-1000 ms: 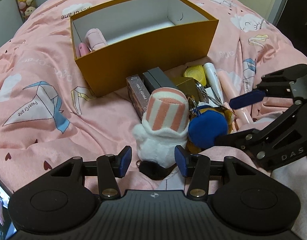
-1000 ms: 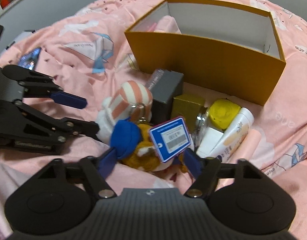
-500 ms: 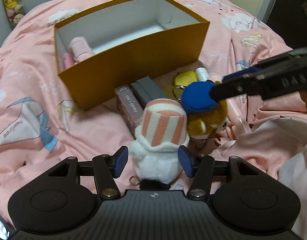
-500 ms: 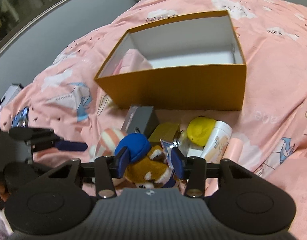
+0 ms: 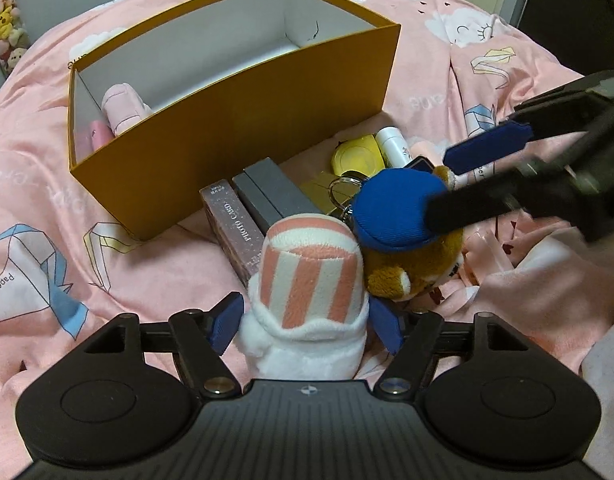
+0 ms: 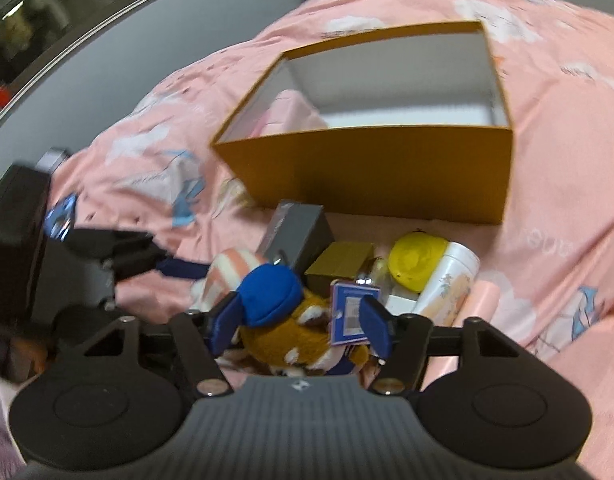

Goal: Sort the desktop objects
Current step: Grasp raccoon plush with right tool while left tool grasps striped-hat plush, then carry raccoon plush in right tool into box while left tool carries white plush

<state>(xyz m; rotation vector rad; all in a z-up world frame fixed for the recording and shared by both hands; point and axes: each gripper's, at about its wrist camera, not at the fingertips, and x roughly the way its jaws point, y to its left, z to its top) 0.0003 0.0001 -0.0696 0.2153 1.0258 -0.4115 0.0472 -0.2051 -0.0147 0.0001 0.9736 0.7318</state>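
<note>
Sitting between the blue pads of the left gripper (image 5: pixel 307 322), a white plush with a pink-striped hat (image 5: pixel 307 280), on the pink bedsheet (image 5: pixel 107 272) just in front of the orange box (image 5: pixel 235 152). Jaws opening, pads just beside the plush's flanks, not pressing; angled steeply down. Leaning against its right side, a brown plush in a blue cap (image 6: pixel 291 328), set between the pads of the right gripper (image 6: pixel 301 322); jaws opening here too, 1 pad beside the cap, the other beside a blue tag (image 6: pixel 349 312), no squeeze visible. Reaching in from the right of the left wrist view, tilted down over the pile. Behind the 2 plushes: a grey box (image 5: pixel 275 196), a glittery carton (image 5: pixel 235 224), a yellow lid (image 5: pixel 357 156), a white tube (image 6: pixel 451 284). Inside the orange box, at its left end, pink items (image 5: pixel 123 108).
</note>
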